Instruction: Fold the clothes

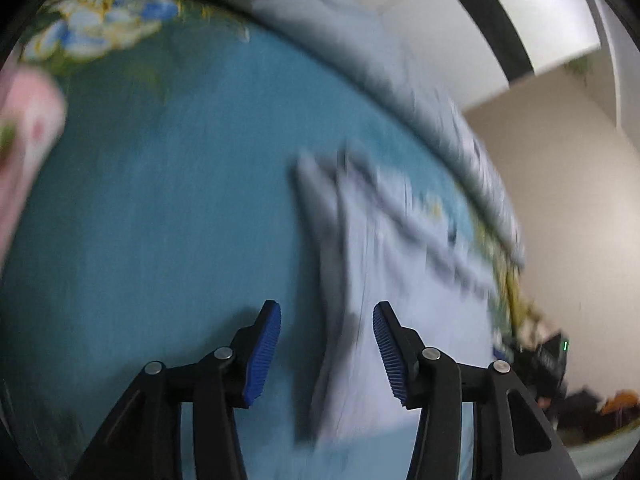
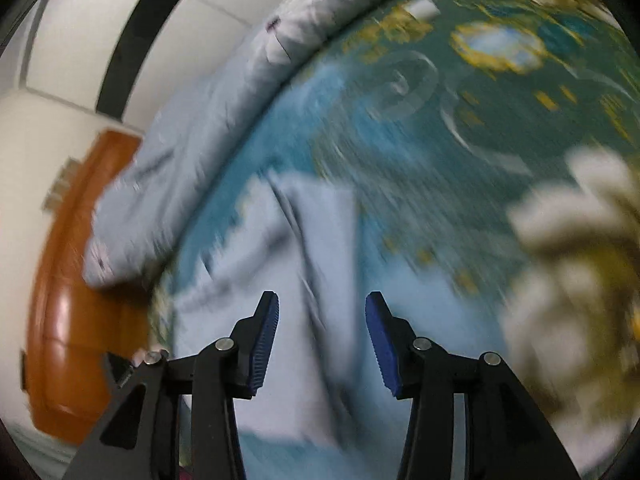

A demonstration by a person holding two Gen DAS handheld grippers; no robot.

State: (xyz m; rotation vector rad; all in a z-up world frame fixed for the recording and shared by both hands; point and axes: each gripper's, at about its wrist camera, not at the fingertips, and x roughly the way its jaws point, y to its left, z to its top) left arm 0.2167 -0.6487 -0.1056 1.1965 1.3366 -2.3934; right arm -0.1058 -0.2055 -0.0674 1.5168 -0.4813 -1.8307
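Observation:
A pale lavender-grey garment lies spread on the teal bed sheet, blurred by motion. My left gripper is open and empty, held above the garment's left edge. In the right wrist view the same garment lies under and ahead of my right gripper, which is open and empty. A fold or crease runs down the garment between the fingers.
A grey quilt is bunched along the far side of the bed, also in the right wrist view. An orange-brown wooden headboard stands left. A pink cloth is at the far left. Floral print covers the sheet at right.

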